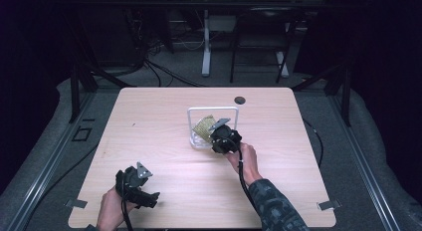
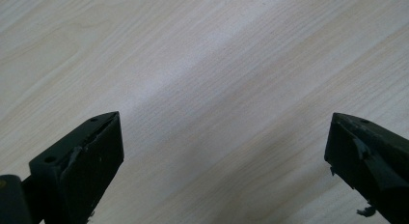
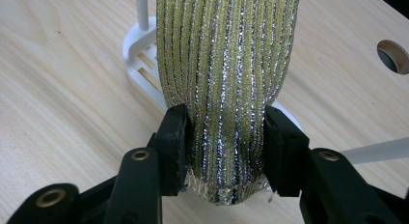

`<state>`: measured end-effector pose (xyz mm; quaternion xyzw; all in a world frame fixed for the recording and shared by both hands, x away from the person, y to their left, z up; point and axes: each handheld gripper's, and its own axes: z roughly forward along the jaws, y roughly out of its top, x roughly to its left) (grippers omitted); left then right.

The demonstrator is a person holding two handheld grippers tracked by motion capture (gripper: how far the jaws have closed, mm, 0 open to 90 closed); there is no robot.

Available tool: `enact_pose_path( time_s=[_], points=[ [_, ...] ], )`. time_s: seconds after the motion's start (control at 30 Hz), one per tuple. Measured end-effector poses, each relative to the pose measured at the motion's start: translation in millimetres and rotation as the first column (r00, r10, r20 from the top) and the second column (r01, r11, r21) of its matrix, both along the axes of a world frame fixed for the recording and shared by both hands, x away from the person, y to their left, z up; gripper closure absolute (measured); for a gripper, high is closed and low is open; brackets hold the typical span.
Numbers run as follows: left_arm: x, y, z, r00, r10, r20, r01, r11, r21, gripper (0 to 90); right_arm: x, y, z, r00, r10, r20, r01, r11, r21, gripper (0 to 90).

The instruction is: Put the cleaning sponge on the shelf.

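Here we hold the sponge [image 3: 224,89] clamped between the right gripper [image 3: 225,147] jaws over the white rack [image 3: 140,52], left gripper [image 2: 224,151] spread wide on nothing, and we risk tipping that light rack if we snag it.

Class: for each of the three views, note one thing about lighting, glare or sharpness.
High view: lit table, dark surroundings, soft detail. Left gripper view: a pale band of glare crosses the wood, the left gripper open above it. Right gripper view: sharp; the sponge glitters with silver highlights in the right gripper.
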<state>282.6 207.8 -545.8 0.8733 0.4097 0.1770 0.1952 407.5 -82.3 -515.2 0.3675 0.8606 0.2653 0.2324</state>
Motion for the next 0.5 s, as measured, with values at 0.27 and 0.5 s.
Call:
enact_pose_path(
  time_s=[0.27, 0.5],
  points=[
    [-0.5, -1.3, 0.3, 1.0000, -0.002, 0.007, 0.002, 1.0000, 0.001, 0.1, 6.4, 7.8, -5.7, 0.9999, -0.009, -0.013, 0.009, 0.999, -0.033, 55.5],
    [-0.5, -1.3, 0.3, 1.0000, -0.003, 0.007, 0.003, 1.0000, 0.001, 0.1, 12.6, 11.8, -12.1, 0.9988, -0.034, -0.037, 0.031, 0.998, -0.057, 54.4]
  ],
)
